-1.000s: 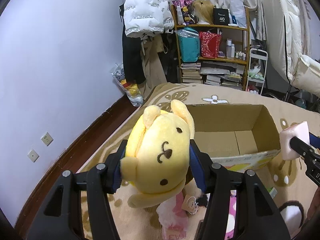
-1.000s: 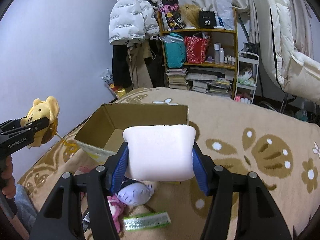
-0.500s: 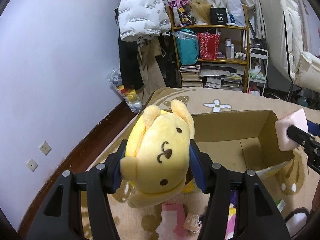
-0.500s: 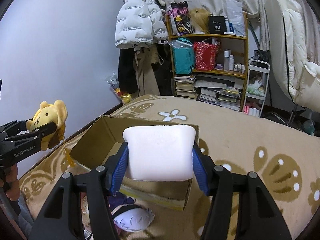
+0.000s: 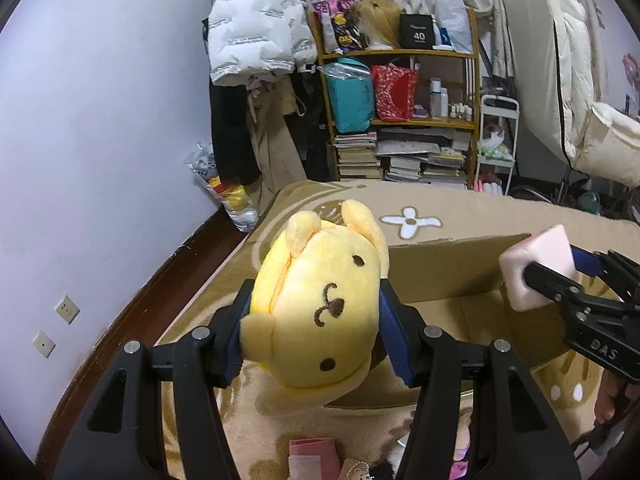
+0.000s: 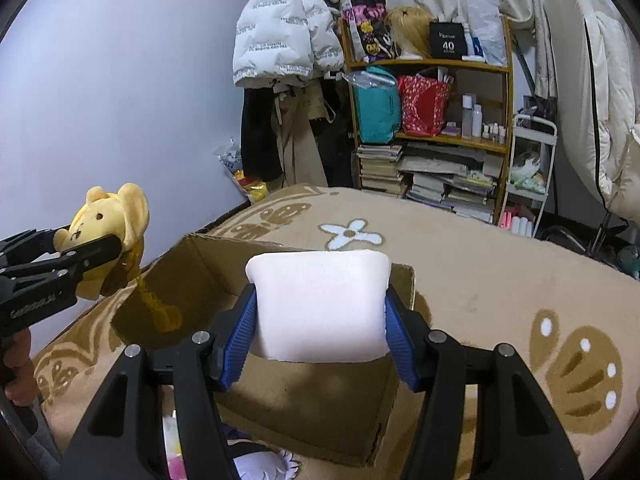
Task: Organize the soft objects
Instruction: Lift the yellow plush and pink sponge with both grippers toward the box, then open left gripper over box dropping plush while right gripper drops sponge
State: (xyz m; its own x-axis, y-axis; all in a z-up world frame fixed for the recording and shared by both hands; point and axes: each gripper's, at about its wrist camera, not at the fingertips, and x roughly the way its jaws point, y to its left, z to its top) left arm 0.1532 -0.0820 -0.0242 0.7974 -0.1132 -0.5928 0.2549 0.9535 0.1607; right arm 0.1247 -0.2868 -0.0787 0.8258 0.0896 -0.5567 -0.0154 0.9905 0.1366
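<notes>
Both toys carried, cardboard box empty.
Left wrist: my left gripper [image 5: 316, 328] pinches the yellow dog plush [image 5: 320, 312] before the cardboard box [image 5: 452, 272]. Right wrist: my right gripper [image 6: 320, 326] pinches the white foam cushion [image 6: 320, 304] above it; floor toys remain.

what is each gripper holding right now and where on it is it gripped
The left gripper squeezes the yellow plush dog by the two sides of its head. The right gripper clamps the pale pink foam block across its two side faces.

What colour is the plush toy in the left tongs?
Yellow plush dog with brown embroidered face, clearest in the left wrist view.
</notes>
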